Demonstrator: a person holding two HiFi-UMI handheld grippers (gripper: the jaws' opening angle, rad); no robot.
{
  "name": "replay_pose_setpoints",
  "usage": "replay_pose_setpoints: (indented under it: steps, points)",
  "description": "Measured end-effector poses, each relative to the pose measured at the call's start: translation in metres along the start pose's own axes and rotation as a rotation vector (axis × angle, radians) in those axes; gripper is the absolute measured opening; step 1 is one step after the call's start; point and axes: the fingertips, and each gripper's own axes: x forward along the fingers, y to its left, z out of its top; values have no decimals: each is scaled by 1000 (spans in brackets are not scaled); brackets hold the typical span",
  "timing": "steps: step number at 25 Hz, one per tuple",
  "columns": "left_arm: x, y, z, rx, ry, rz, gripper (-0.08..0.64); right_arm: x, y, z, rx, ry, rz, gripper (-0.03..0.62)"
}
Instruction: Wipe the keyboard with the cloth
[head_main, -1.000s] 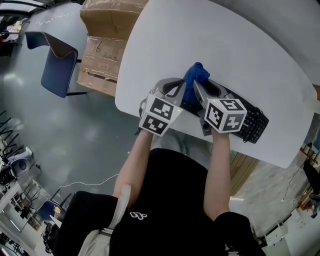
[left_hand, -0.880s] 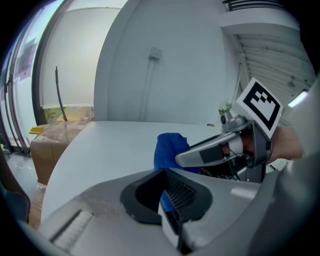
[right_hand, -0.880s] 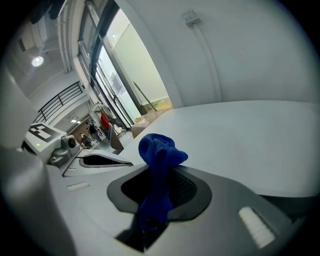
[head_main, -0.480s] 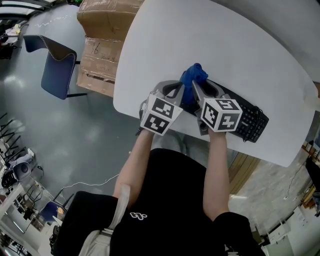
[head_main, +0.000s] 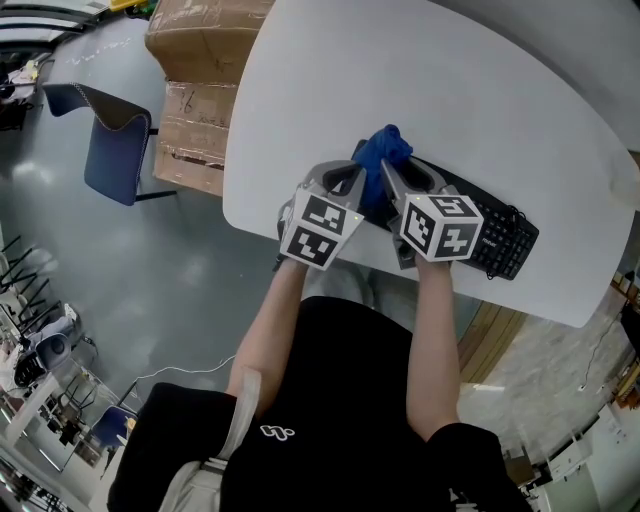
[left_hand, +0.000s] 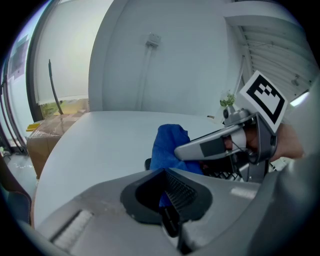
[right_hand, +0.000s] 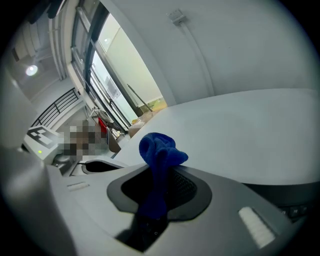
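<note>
Cardboard box (head_main: 195, 100), upper left of head view: dark scrawl on side, unreadable. Blue cloth (head_main: 385, 155) bunched upright at frame centre, over left end of black keyboard (head_main: 505, 245) on white table (head_main: 480, 100). Right gripper (right_hand: 150, 212) clamped tight on cloth. Left gripper (left_hand: 167, 212) jaws nearly together, cloth strip between them.

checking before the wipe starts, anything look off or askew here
Nothing spilled or broken. The cloth is bunched into a wad, pinched in the right tongs and seemingly the left tongs too, not spread flat on the keyboard, which lies at a slant close to the table edge.
</note>
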Motion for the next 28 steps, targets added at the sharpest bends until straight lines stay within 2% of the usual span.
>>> replay_pose_setpoints:
  steps: [12,18,28]
  points:
    - [13,-17,7,35,16,-24,-2,-14,-19,-5,43,-13,-28,95]
    - [19,-29,2,20,28,-27,-2,-25,-28,-7,50,-16,-36,95]
    - [24,-43,12,71,47,-39,-2,-35,-40,-12,65,-15,-42,94]
